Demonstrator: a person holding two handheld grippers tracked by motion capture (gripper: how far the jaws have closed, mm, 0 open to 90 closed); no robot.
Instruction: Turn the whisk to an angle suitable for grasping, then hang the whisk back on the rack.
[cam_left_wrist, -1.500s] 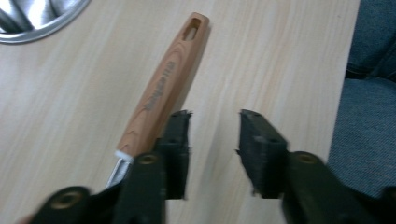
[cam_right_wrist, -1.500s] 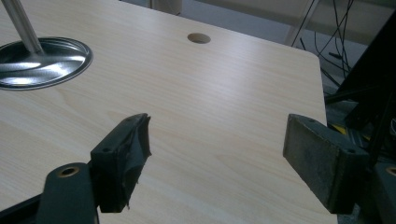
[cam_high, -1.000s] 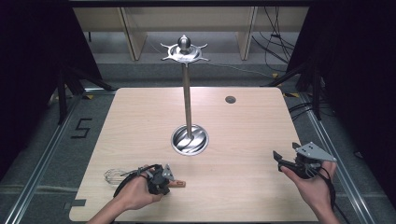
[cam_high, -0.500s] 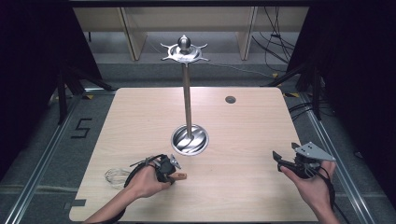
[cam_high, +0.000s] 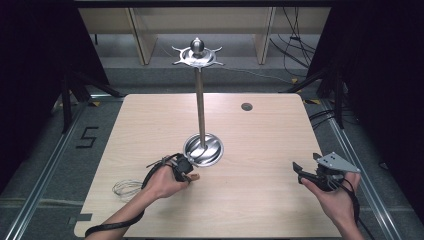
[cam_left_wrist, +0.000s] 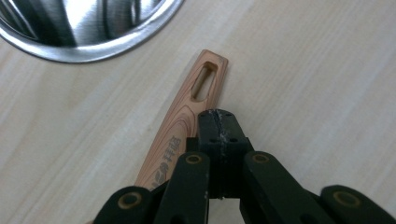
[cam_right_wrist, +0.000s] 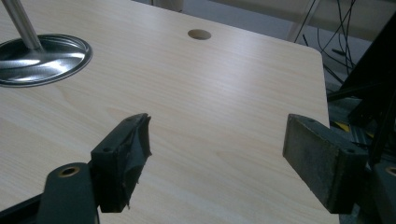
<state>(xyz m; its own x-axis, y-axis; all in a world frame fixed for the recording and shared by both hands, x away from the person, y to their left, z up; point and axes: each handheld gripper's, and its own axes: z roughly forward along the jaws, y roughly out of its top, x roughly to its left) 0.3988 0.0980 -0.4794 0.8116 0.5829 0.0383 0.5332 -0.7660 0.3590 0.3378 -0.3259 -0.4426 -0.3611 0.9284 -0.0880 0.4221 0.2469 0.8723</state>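
Since a second ago, the left gripper (cam_high: 186, 171) has slid across the table (cam_high: 260, 200) toward the stand's base (cam_high: 203, 149), and the whisk (cam_high: 126, 188) has come along with it; the right gripper (cam_high: 317, 174) has kept its place. In the high view the left gripper now sits just beside the near left rim of the round steel base, with the person's left hand (cam_high: 167, 182) wrapped around it. The whisk lies flat on the wood: its wire loops trail toward the table's near left corner, and its handle (cam_left_wrist: 189, 116) runs under the gripper, the tip poking out on the base side. In the left gripper view the two black jaws are pressed fully together, pad against pad, with the flat wooden handle lying beside and beneath them; whether they pinch its edge cannot be told. The handle's slotted end points toward the shiny rim of the base, close to it but not touching. From the base a thin metal pole (cam_high: 200, 105) rises to a spiked round top (cam_high: 198, 55). The right gripper is held in the right hand (cam_high: 336, 202) near the table's right edge, well apart from the stand, its jaws spread wide over bare wood with nothing between them. A small round hole (cam_high: 246, 106) marks the far side of the table.
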